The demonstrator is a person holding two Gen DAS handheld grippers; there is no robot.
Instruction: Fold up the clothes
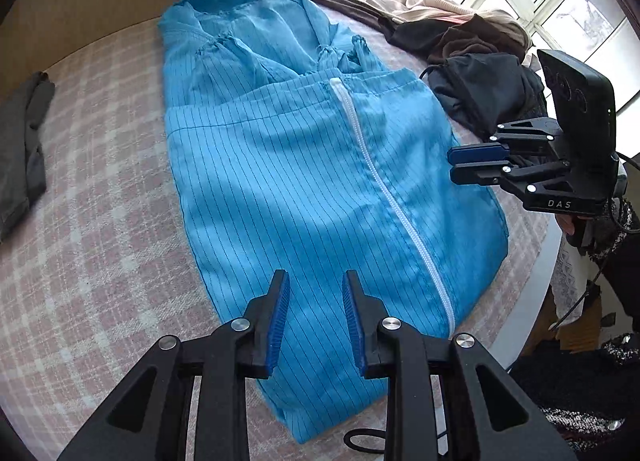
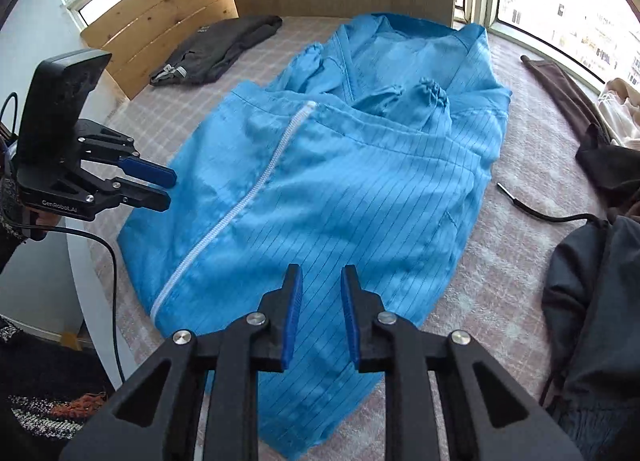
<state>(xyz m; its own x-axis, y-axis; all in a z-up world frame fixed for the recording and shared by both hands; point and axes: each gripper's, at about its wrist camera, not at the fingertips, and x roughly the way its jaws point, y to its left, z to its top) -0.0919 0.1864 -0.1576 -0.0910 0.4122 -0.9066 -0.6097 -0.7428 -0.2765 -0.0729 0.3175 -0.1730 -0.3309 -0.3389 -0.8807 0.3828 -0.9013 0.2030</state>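
Observation:
A blue pinstriped garment (image 1: 280, 165) with a white zipper (image 1: 384, 189) lies on the pink checked bed cover (image 1: 100, 229). Its lower half is folded up over the chest, and both elastic-cuffed sleeves are tucked across the upper part. My left gripper (image 1: 315, 281) hovers open over the near end of the garment, with nothing between its fingers. My right gripper (image 1: 454, 165) hangs at the garment's right edge, holding nothing. In the right wrist view the right gripper (image 2: 321, 273) is open above the blue garment (image 2: 360, 189), with the left gripper (image 2: 168, 187) at its left edge.
A grey garment (image 2: 216, 49) lies at the far left of the bed near the wooden headboard (image 2: 160, 17). A heap of beige, brown and dark clothes (image 1: 472, 49) sits by the window. A black cable (image 2: 540, 213) lies beside a dark garment (image 2: 592, 293).

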